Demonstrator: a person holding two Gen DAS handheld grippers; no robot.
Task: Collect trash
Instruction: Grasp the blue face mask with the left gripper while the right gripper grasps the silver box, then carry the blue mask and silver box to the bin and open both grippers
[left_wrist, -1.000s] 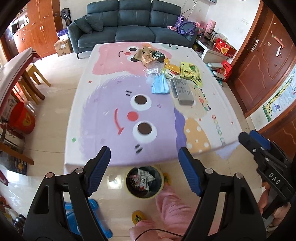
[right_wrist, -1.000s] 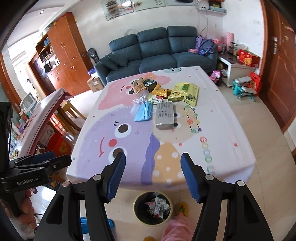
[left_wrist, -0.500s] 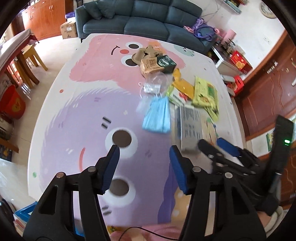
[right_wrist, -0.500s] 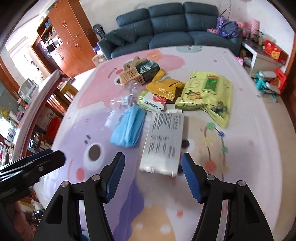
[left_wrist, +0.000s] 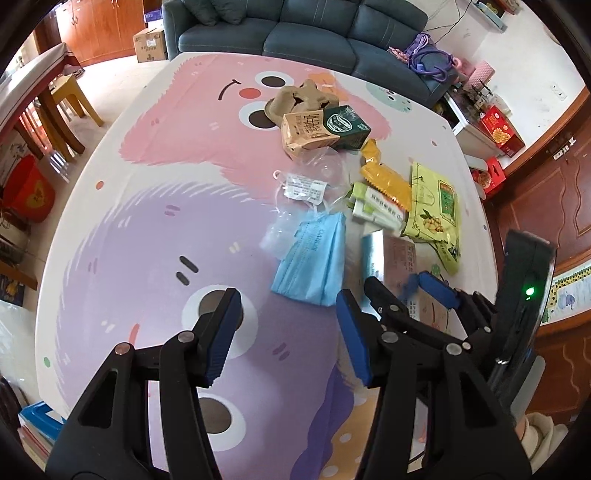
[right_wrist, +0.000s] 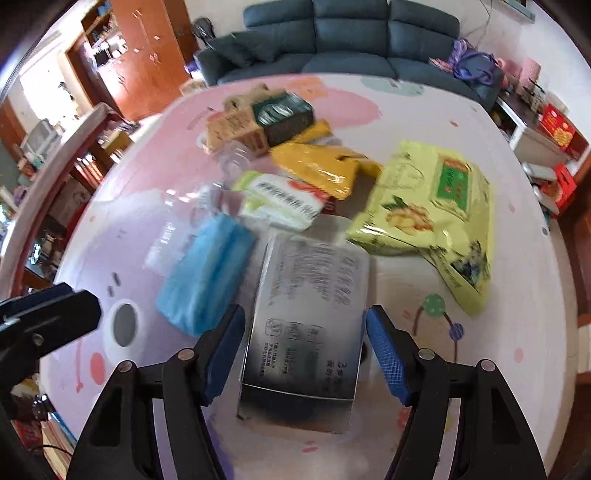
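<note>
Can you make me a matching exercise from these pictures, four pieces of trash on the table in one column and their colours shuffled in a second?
Things:
1. flat printed box
2. soft folded pack
3. large snack bag
4. crinkled wrapper

Colours:
A. orange-yellow
B. silver-grey
C. pale yellow-green
D. light blue

Pairs: 1-B, 2-D, 3-C, 4-A

left gripper (left_wrist: 286, 334) jaws apart over tablecloth (left_wrist: 147, 221) | right gripper (left_wrist: 406, 291) spread over silver box (left_wrist: 391, 258) | blue pack (left_wrist: 314, 258) beside box | trash pile beyond
</note>
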